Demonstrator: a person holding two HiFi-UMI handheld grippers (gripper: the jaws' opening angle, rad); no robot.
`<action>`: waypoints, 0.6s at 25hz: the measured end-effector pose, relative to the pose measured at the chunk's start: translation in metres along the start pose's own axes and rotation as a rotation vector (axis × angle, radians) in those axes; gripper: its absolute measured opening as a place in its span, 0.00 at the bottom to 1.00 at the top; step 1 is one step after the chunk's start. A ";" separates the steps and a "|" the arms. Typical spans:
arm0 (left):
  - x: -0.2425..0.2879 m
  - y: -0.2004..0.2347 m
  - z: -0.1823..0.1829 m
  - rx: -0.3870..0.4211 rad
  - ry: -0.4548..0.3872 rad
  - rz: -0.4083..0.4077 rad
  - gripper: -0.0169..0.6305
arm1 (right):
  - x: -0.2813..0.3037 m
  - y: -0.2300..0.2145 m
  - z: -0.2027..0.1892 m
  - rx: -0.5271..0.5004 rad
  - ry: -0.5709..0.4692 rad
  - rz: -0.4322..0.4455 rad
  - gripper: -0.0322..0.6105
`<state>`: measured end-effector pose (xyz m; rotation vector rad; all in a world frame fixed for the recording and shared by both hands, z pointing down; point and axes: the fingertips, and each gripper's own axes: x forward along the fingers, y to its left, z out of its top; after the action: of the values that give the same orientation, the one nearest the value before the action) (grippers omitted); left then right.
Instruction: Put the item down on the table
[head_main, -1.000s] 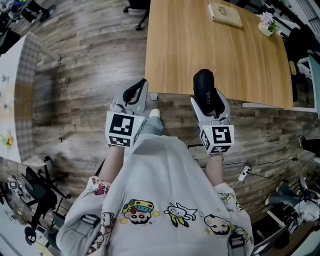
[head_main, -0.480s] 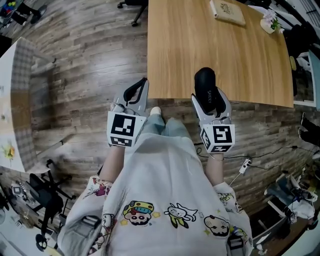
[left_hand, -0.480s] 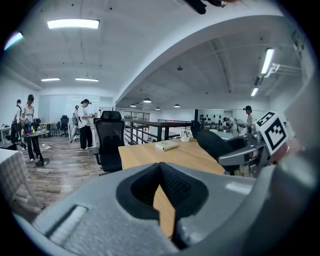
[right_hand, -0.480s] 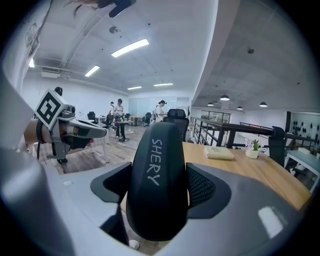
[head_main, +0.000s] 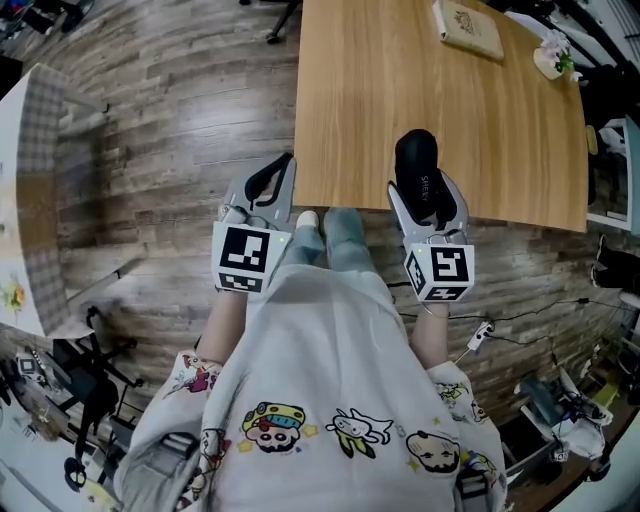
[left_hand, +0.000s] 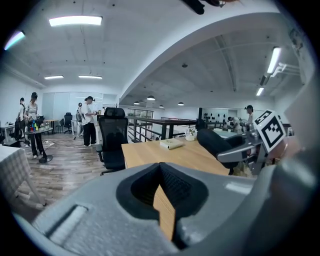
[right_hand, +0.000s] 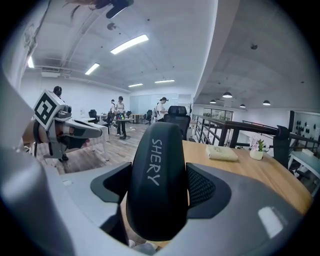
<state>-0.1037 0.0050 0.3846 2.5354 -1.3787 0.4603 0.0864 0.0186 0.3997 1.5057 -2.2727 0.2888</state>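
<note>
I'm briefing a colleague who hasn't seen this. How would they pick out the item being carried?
Find the long light wooden table; the right gripper hangs over its near edge. Its jaws clamp a smooth black oblong case lettered SHERY in white, unlike the flat beige box at the far end.

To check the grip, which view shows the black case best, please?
The right gripper view: the case sits large between the jaws, lettering readable. The head view shows it from above; the left gripper view shows it small, side-on.

Black case (right_hand: 157, 177) in right gripper (right_hand: 159, 186)
</note>
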 end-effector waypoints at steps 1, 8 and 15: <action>0.005 0.002 0.002 -0.001 -0.001 0.009 0.03 | 0.006 -0.004 0.001 -0.001 0.001 0.006 0.59; 0.058 0.015 0.034 0.001 -0.025 0.068 0.03 | 0.051 -0.048 0.028 -0.036 -0.025 0.059 0.59; 0.111 0.009 0.063 0.005 -0.038 0.112 0.03 | 0.081 -0.098 0.050 -0.064 -0.049 0.108 0.59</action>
<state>-0.0441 -0.1067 0.3677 2.4921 -1.5405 0.4383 0.1375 -0.1075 0.3852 1.3751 -2.3831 0.2089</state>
